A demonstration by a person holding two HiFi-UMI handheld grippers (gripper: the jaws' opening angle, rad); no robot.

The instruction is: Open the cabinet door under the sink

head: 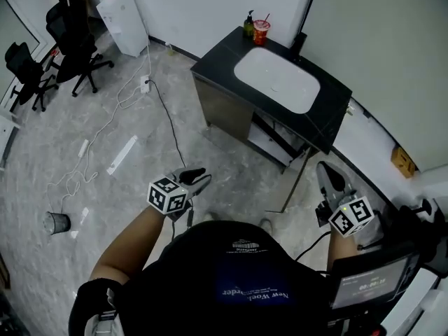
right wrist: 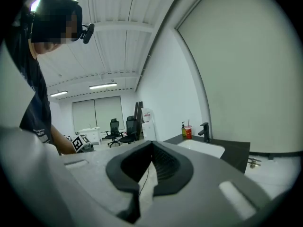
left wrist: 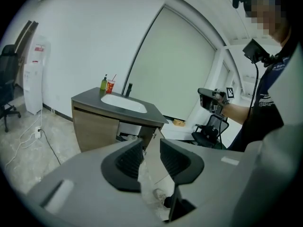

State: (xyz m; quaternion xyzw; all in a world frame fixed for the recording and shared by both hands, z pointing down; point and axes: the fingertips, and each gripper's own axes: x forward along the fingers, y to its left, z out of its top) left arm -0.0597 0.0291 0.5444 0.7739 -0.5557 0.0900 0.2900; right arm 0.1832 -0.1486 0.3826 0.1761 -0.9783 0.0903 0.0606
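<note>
The sink cabinet [head: 224,107] has a dark top and a white basin [head: 276,79]. Its door [head: 297,182] stands swung out toward me, showing the inside [head: 269,138]. My left gripper [head: 199,176] hovers over the floor left of the door, apart from it. In the left gripper view the left gripper [left wrist: 151,150] has a gap between its pads with nothing in it, and the open door [left wrist: 154,143] shows beyond. My right gripper [head: 327,170] hangs right of the door, touching nothing. In the right gripper view its [right wrist: 151,148] pads meet at the tips.
A soap bottle [head: 248,25], a red cup [head: 261,30] and a faucet [head: 301,44] stand on the countertop. A black cable [head: 164,114] runs across the floor. Office chairs [head: 70,40], a white dispenser [head: 126,23] and a bin [head: 56,222] are at left. A black chair [head: 420,222] is at right.
</note>
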